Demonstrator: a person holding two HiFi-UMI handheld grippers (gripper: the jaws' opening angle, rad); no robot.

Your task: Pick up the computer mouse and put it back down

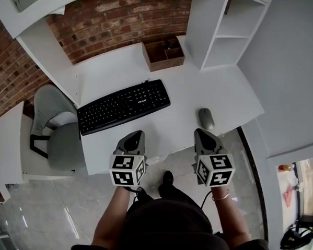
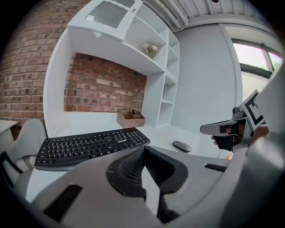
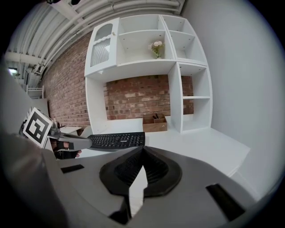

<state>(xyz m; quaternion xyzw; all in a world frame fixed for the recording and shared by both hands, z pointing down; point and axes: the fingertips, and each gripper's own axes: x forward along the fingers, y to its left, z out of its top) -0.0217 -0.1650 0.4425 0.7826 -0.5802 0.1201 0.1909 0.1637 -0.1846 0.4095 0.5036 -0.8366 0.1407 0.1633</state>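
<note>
Reference: the keyboard (image 1: pixel 124 105) is taken as the landmark; it is laid at a slant on the white desk (image 1: pixel 211 83).
Mouse: the mouse (image 1: pixel 206 118) is seen lying flat on the desk, to the right of the keyboard and apart from it, near the front edge. It is touched by neither gripper.
Right gripper: the right gripper (image 1: pixel 203 134) is held right of the keyboard, just in front of the mouse and pointed toward it. Its jaws are seen brought together tip to tip, with nothing between them.
Left gripper: the left gripper (image 1: pixel 136 135) is held just in front of the keyboard's right end, at the desk edge. Its jaws are likewise closed on nothing.
Reason for hold: the right gripper is judged to be lined up with the mouse because it is the nearer one; the left is judged to be kept aside, since one gripper is enough.
Task state: whether the mouse has already been lifted and set back cannot be told; it is shown resting and free.
Next grasp: the jaws must be opened wider than the mouse first.
Risk: a low, smooth mouse may be pushed along the desk rather than clamped.
Surroundings: a wooden box (image 1: pixel 163 52) is set behind the keyboard; a chair (image 1: pixel 59 130) is parked to its left.
</note>
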